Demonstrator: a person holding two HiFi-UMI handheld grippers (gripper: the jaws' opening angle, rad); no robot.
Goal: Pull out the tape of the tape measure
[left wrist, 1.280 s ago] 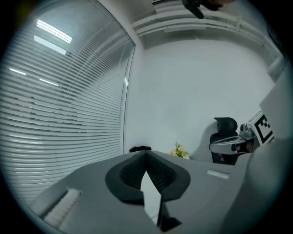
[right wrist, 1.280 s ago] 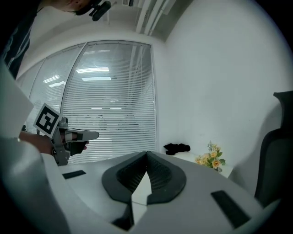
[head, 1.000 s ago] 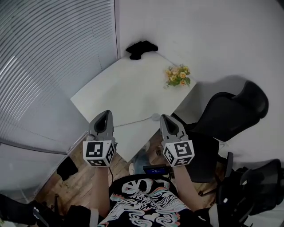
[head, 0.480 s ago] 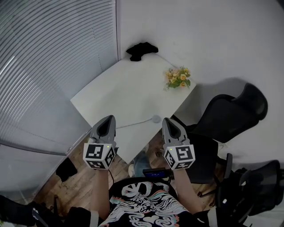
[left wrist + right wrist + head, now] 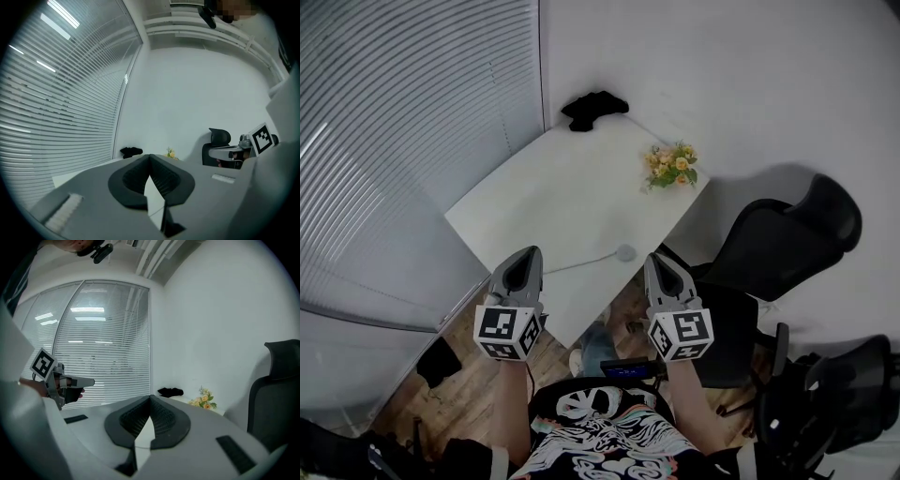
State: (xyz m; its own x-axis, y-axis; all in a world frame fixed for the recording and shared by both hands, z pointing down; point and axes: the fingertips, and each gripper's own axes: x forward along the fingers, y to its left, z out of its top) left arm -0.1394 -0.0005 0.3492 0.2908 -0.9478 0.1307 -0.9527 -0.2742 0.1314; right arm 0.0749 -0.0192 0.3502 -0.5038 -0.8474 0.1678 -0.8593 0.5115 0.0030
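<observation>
white table [image 5: 553, 187] fills the middle of the head view. at its 6 o'clock edge sits a small round pale thing, which i take for the tape measure [image 5: 625, 252]. a thin pale strip runs from it toward 8 o'clock and looks like its tape [image 5: 581, 263] lying drawn out along the edge, though it is too small to be sure.

both grippers hang short of that edge, clear of the tape measure. the left gripper [image 5: 523, 262] is at its 7 o'clock and the right gripper [image 5: 662, 264] at its 5 o'clock. each has its jaws pressed together on nothing.

this fits either a strip partly out with more to draw, or a pull done and let go. where a pull is wanted, one gripper should pin the round body flat while the other pinches the strip's very tip. drawing it level and straight along the tabletop keeps it from kinking or dragging the body.

a black bundle [image 5: 593, 108] lies at the table's 12 o'clock corner and a small bunch of flowers [image 5: 671, 166] at 2 o'clock, both well apart from the tape measure. a black office chair [image 5: 787, 239] crowds in at 4 o'clock beside the right gripper. slatted blinds [image 5: 394, 141] stand at 9 o'clock.
</observation>
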